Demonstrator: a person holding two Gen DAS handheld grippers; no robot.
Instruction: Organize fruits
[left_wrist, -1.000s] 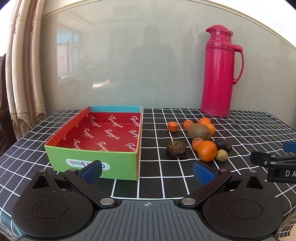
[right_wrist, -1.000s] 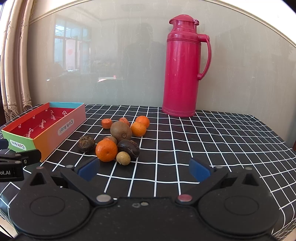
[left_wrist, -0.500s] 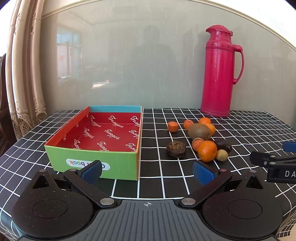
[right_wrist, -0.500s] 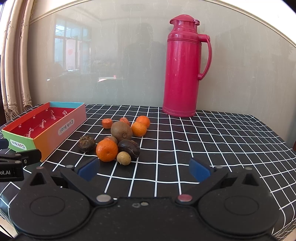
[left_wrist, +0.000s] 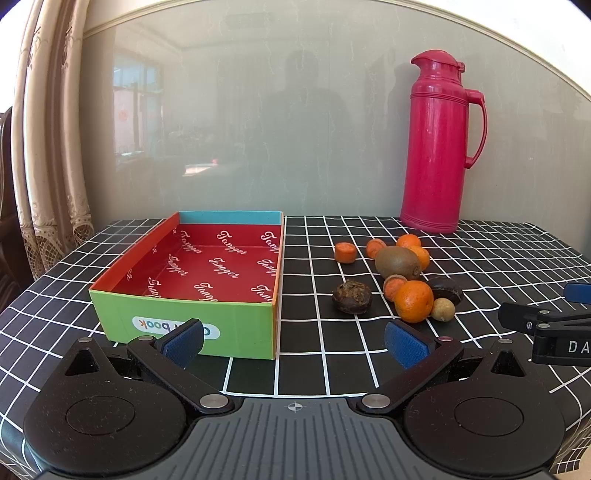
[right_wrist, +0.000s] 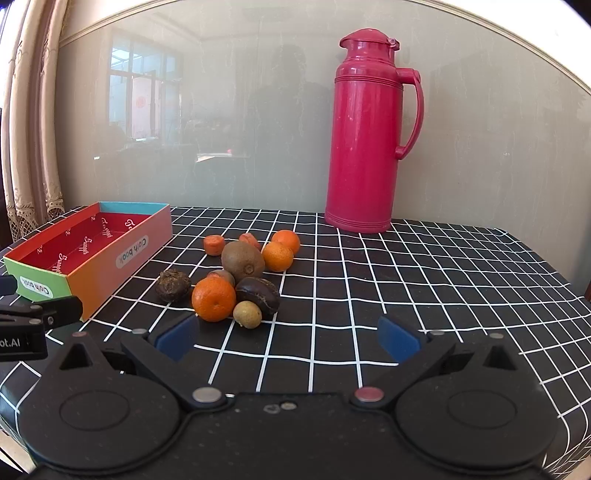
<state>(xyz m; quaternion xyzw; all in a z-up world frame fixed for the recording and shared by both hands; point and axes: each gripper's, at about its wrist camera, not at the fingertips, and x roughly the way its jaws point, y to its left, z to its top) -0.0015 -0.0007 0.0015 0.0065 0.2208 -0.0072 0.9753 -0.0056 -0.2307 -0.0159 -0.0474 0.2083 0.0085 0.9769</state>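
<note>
Table: a black cloth with a white grid (left_wrist: 369, 369) carries everything; nothing has been sorted yet.
Thermos: a tall pink flask (right_wrist: 365, 129) stands upright at the back, well apart from the fruit and out of any likely path.
Box: the open, red-lined box (left_wrist: 207, 266) sits left of the fruit with nothing in it, its long axis running away from the cameras.
Left gripper: the left gripper (left_wrist: 293, 341) hangs with its jaws spread and nothing between them, aimed between box and fruit; the box's green front wall is just ahead on its left.
Right gripper: the right gripper (right_wrist: 286, 339) is likewise spread wide and holding nothing.
Fruit cluster: kiwi (right_wrist: 242, 260), oranges and darker fruits huddle together, touching, ahead and to the left of the right gripper's centre.
Nearest fruit: the big orange (right_wrist: 213, 299) and the small tan fruit (right_wrist: 247, 314) lie just beyond the right gripper's left pad (right_wrist: 177, 338).
Judgement: the right gripper is nearer the pile, the left nearer the box.
</note>
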